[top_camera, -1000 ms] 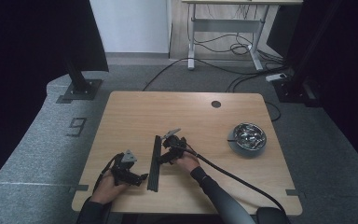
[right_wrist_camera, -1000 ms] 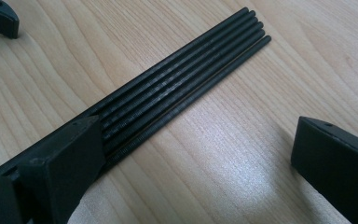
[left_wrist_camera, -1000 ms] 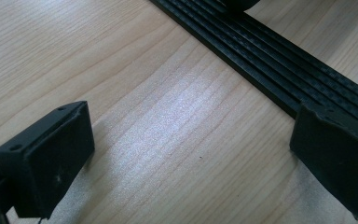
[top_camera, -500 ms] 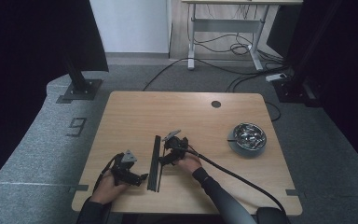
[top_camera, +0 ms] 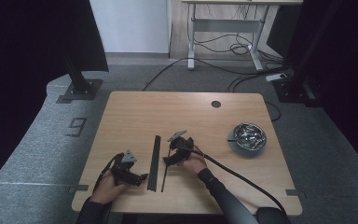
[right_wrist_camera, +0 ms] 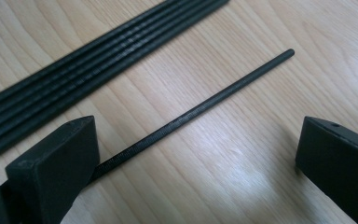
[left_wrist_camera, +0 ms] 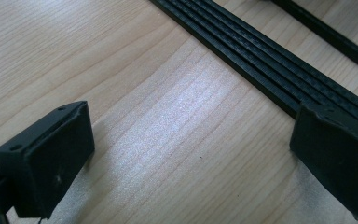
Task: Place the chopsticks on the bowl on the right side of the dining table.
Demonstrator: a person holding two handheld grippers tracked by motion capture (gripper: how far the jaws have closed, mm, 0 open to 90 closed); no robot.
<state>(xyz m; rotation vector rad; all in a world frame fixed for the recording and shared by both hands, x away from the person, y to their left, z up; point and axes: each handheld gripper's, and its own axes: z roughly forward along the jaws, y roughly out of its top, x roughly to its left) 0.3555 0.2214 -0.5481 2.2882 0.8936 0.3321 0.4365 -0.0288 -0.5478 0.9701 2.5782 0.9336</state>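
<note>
Light wood bench (top_camera: pixel 135 116) with rounded corners and a small dark round hole (top_camera: pixel 216 104) near the far edge. Lying flat on it near the front: a long black ribbed strip (top_camera: pixel 154 162), and just beside it a thin black rod (top_camera: pixel 164 169). Off to the right sits a metal bowl (top_camera: pixel 247 137) with shiny bits inside.

Rod (top_camera: pixel 165 168) right of rail (top_camera: pixel 154 163), bowl (top_camera: pixel 247 136) farther right

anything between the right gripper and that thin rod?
Nothing visible. The right gripper is open over bare table, and the rod already runs between its jaws, close by the left one. The flat bar lies off to the side, apart from the rod.
</note>
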